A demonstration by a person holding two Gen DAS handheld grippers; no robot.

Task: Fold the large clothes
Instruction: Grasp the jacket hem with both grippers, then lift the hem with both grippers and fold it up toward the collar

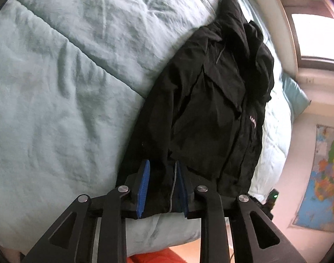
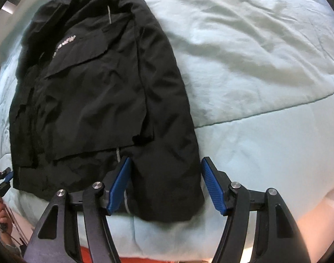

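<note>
A pale green comforter (image 2: 265, 70) covers the bed, and the black jacket (image 2: 96, 92) lies on it near the edge, sides already folded inward into a long strip. Both grippers sit at its hem. The right gripper (image 2: 164, 184) has its fingers apart, straddling the hem corner. The left gripper (image 1: 161, 188) has its fingers narrowly apart with hem fabric between them, seemingly unpinched. Next, I judge, both must clamp the hem and carry it toward the collar.

A bedroom in a home: a bed (image 1: 57, 87) under a pale green quilted comforter (image 2: 254, 65), a pillow (image 1: 296, 94) near the window (image 1: 316, 32), and a coloured wall map (image 1: 322, 175).
</note>
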